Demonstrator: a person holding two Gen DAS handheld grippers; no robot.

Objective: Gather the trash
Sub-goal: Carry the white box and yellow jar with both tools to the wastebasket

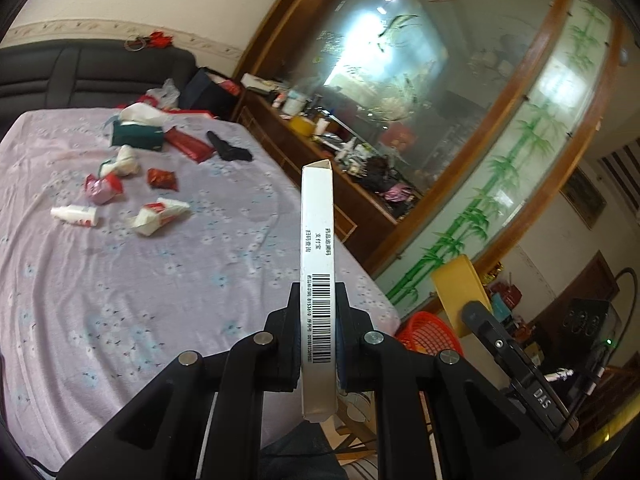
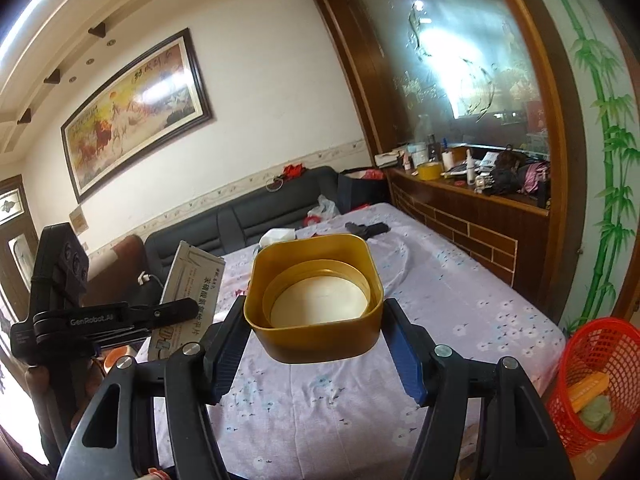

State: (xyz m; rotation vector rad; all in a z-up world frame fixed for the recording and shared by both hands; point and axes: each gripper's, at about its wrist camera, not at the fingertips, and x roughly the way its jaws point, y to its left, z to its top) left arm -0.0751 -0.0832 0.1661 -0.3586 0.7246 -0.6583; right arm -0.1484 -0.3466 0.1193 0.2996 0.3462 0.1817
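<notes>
1. L gripper (image 1: 318,320) is pinching the flat white box (image 1: 318,240) edge-on, up over the bed (image 1: 120,280).
2. R gripper (image 2: 314,320) is clamping the yellow tub (image 2: 316,300), jaws wide round it.
3. Red basket (image 2: 588,376) is sitting off the bed corner; I'm guessing both loads are going there. Keep them level, let go low over the rim.
4. More wrappers (image 1: 160,216) are lying on the bed.

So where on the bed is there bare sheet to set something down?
The near half of the purple sheet is bare, from the crumpled wrappers to the foot. The far end is crowded: tissue box, red packets, black cloth.
</notes>
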